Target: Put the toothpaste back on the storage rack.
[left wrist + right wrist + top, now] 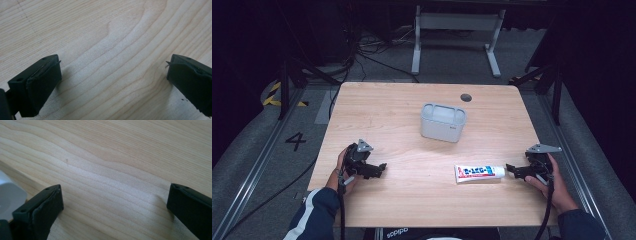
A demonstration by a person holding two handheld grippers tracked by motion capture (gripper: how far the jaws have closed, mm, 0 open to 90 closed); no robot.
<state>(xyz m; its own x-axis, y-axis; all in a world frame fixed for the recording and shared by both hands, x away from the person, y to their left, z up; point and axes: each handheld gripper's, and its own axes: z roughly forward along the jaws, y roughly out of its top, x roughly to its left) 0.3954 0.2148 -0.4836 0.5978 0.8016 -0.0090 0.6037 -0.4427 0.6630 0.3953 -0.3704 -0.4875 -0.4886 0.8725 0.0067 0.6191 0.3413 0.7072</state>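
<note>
Here, toothpaste tube (479, 173) flat on table (412, 200), cap just beside the spread, empty right hand-held gripper (510, 171).

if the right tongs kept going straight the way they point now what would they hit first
Most likely the toothpaste tube. In the high view the right tongs lie low over the table, open, aimed leftward at the tube's white cap end, just short of it. Height is hard to judge, so they might skim its top.

A grey caddy (443, 122) stands mid-table (377, 115), a dark round grommet (466, 97) behind it; cables (362, 55) trail across the floor beyond.
</note>
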